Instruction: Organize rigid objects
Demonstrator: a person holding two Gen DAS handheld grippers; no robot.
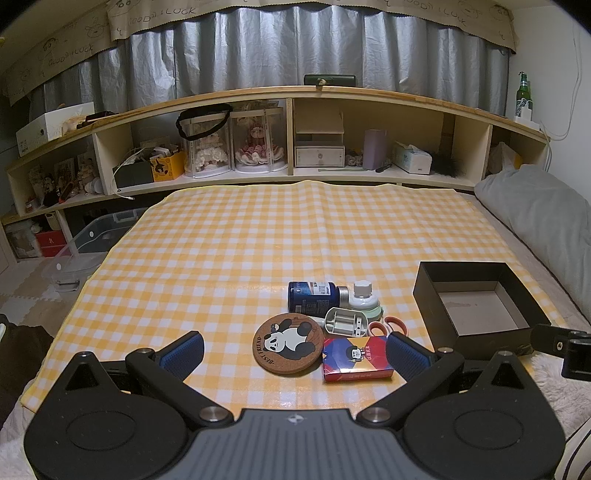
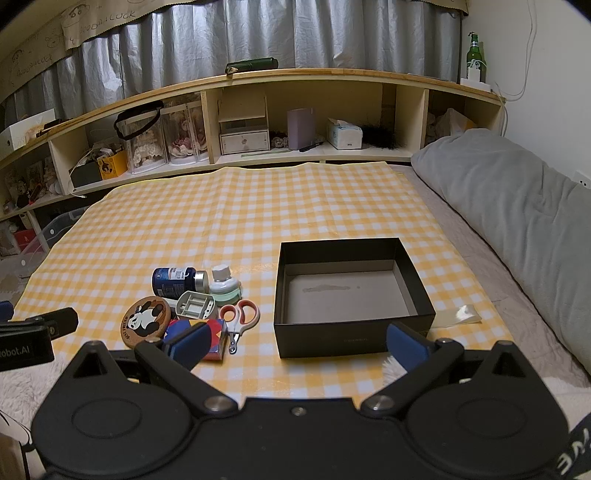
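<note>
Lot on yellow-and-white checked cloth (image 1: 229,236): round cork panda coaster (image 1: 287,343), colourful card box (image 1: 356,359), orange-handled scissors (image 2: 239,318), dark blue bottle lying on its side (image 1: 314,295), white-capped green container (image 1: 364,300) and grey plastic holder (image 1: 345,320), all touching in one cluster. Empty black rectangular cardboard box (image 2: 351,334) stands apart to their right. Left gripper (image 1: 295,354) and right gripper (image 2: 295,345) both spread wide, holding nothing; best judged to lift an outer item first, such as the card box, squarely by its long edges.

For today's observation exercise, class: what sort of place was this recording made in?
Most likely a bedroom at home. A grey pillow lies beside the checked cloth, low shelves hold dolls in clear cases, and silver curtains hang behind.
</note>
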